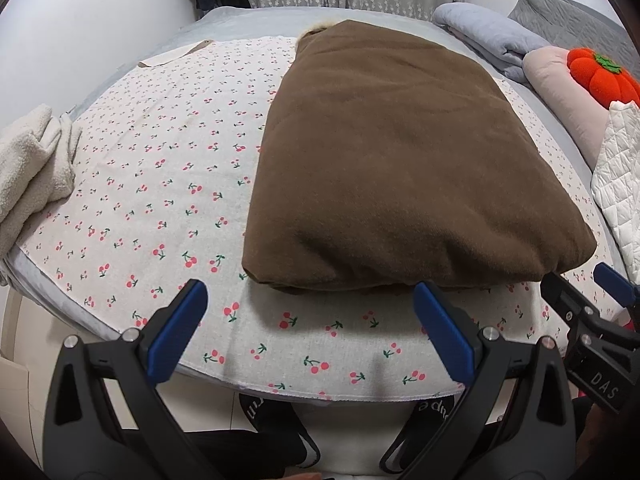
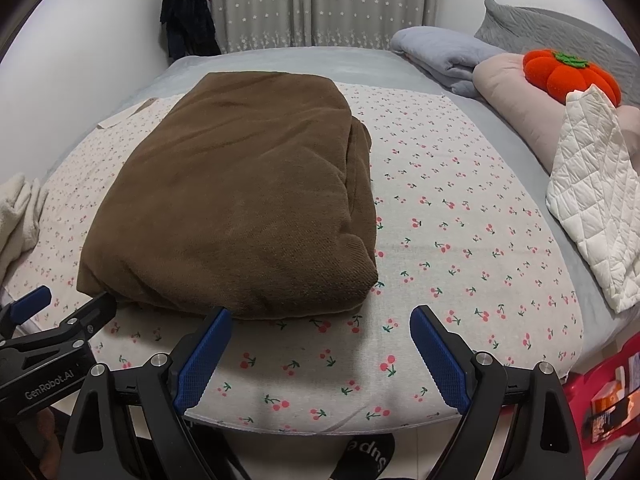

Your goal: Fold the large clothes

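right wrist: "genrobot.ai" on left hand-held gripper (image 2: 60, 304)

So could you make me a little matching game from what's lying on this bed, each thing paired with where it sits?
Things:
1. brown garment
2. orange pumpkin cushion
3. white quilted piece
4. cream fleece

Places:
A. at the bed's left edge
B. folded in the middle of the cherry-print sheet
C. on the pink pillow, far right
D. at the right edge, leaning on the pillow, nearer than the cushion

Pairs: 1-B, 2-C, 3-D, 4-A
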### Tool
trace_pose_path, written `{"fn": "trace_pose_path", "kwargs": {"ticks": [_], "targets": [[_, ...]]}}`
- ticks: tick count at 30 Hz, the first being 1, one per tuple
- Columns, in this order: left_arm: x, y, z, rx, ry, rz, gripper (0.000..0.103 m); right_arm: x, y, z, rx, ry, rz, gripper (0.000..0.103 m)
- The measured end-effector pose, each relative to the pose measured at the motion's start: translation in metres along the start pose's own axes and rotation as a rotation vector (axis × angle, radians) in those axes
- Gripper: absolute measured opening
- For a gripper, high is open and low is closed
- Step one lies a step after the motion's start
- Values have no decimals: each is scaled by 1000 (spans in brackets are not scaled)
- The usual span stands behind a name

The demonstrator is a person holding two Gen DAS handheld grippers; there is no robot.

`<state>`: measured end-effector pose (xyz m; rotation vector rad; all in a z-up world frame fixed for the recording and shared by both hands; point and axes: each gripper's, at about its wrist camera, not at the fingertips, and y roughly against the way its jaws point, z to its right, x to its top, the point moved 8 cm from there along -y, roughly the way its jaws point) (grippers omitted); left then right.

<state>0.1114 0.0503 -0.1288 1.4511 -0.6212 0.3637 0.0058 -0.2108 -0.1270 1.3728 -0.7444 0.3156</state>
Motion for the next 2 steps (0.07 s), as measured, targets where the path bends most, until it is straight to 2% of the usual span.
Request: {"fn": "trace_pose_path", "kwargs": {"ticks": [2], "targets": [[2,-1,-4,2,10,2,102,-1,-1,-1,0,0,-3,92]]}}
